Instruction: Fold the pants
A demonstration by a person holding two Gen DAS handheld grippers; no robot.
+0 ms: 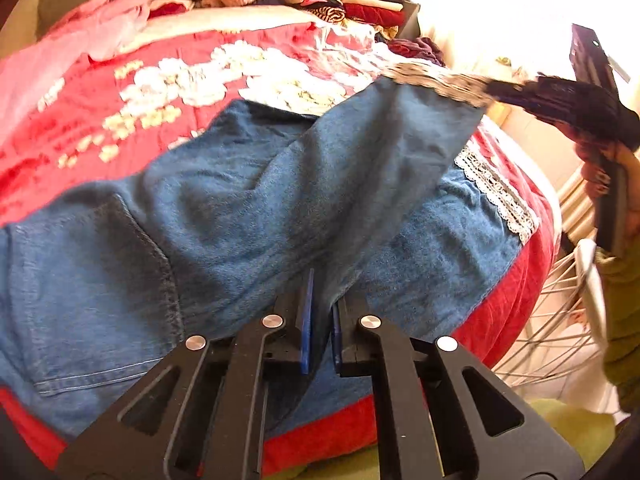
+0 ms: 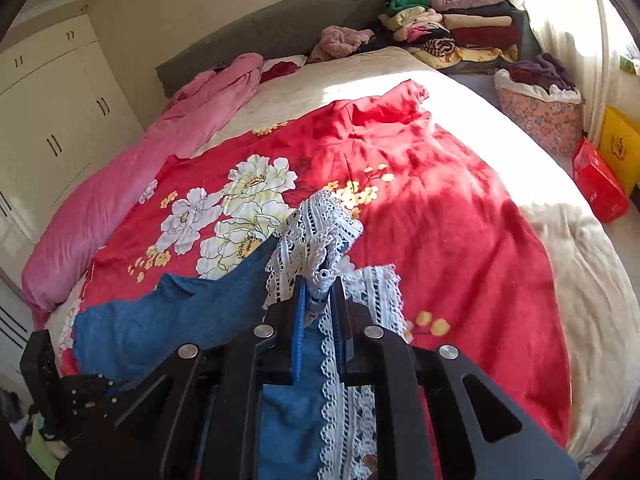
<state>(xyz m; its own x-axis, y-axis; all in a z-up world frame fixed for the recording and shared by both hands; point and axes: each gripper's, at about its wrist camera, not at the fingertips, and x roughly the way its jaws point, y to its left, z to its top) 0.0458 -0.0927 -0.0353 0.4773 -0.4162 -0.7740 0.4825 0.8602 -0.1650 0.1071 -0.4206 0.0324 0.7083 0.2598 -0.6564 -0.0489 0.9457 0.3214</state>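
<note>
Blue denim pants (image 1: 240,208) with white lace hems lie on a red floral bedspread (image 1: 80,128). At the bottom of the left wrist view, my left gripper (image 1: 321,308) is shut on a fold of denim near the bed's front edge. One leg rises toward the upper right, where my right gripper (image 1: 496,94), blurred, holds its lace hem (image 1: 432,80). The other leg's hem (image 1: 496,192) lies flat. In the right wrist view, my right gripper (image 2: 320,292) is shut on the bunched lace hem (image 2: 316,232), with denim (image 2: 160,320) trailing to the lower left.
A pink duvet (image 2: 140,168) lies along the bed's left side. Stacked folded clothes (image 2: 460,20) sit at the headboard. A floral basket (image 2: 540,108), a red box (image 2: 600,184) and a yellow bag (image 2: 620,148) stand right of the bed. A white wire rack (image 1: 560,320) stands beside the person's green sleeve (image 1: 624,320).
</note>
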